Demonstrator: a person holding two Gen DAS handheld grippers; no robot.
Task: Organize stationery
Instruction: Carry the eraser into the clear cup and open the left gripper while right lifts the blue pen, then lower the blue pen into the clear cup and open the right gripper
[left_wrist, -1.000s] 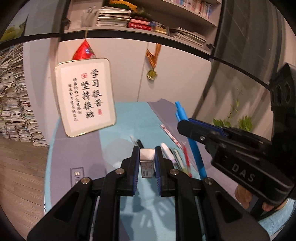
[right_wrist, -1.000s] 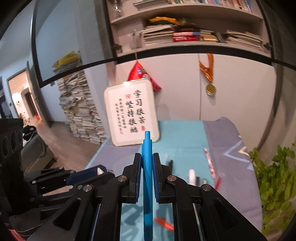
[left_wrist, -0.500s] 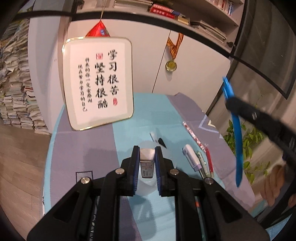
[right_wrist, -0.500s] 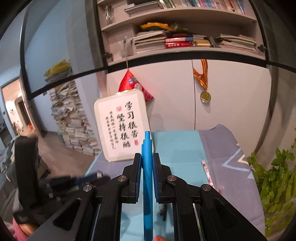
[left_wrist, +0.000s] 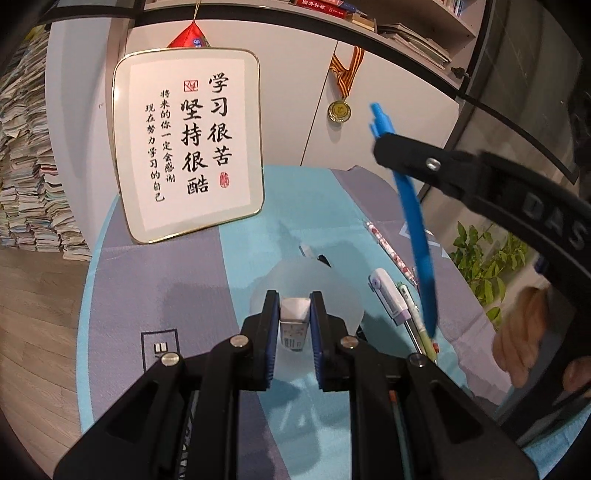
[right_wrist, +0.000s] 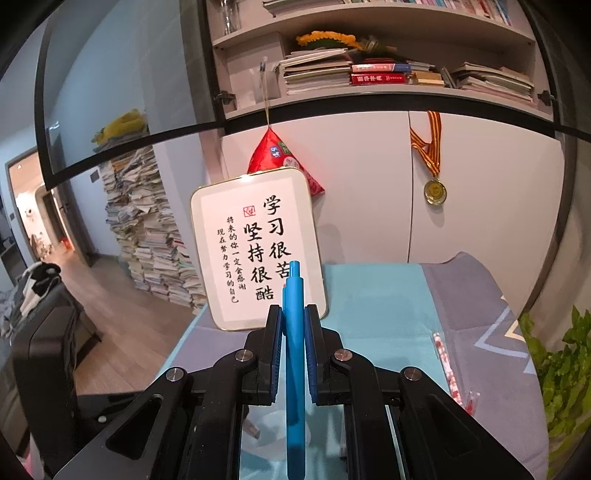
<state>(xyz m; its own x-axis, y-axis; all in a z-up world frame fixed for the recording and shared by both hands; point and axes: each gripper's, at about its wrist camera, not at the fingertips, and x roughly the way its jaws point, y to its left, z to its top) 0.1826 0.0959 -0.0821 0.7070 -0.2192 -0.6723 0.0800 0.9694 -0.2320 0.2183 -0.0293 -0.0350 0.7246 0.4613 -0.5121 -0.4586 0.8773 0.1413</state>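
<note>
Left gripper (left_wrist: 294, 325): jaws nearly closed, clamped on a white eraser (left_wrist: 293, 321) with a printed label, pads pressing both its sides. It hangs directly over a frosted translucent cup (left_wrist: 332, 291), which stands on the teal-and-grey table mat (left_wrist: 155, 291).

Right gripper (right_wrist: 293, 343): jaws drawn tight on a blue pen (right_wrist: 294, 354), gripped near its upper end; the pen stands nearly upright, clicker end up, tip hanging below the pads. From the left wrist view this pen is to the right of the cup and above the mat.

Loose pens (left_wrist: 399, 306): a white-and-lilac one and a green one, lying on the mat just right of the cup.

Black-capped marker (left_wrist: 314, 254): on the mat just beyond the cup.

Red-patterned pencil (left_wrist: 391, 254): on the mat, right of the cup and farther back.

Framed calligraphy board (left_wrist: 188, 147): beyond the cup to the left, leaning against the white cabinet (left_wrist: 291, 110).

Medal on striped ribbon (left_wrist: 340, 110): hanging on the cabinet, beyond the cup.
</note>
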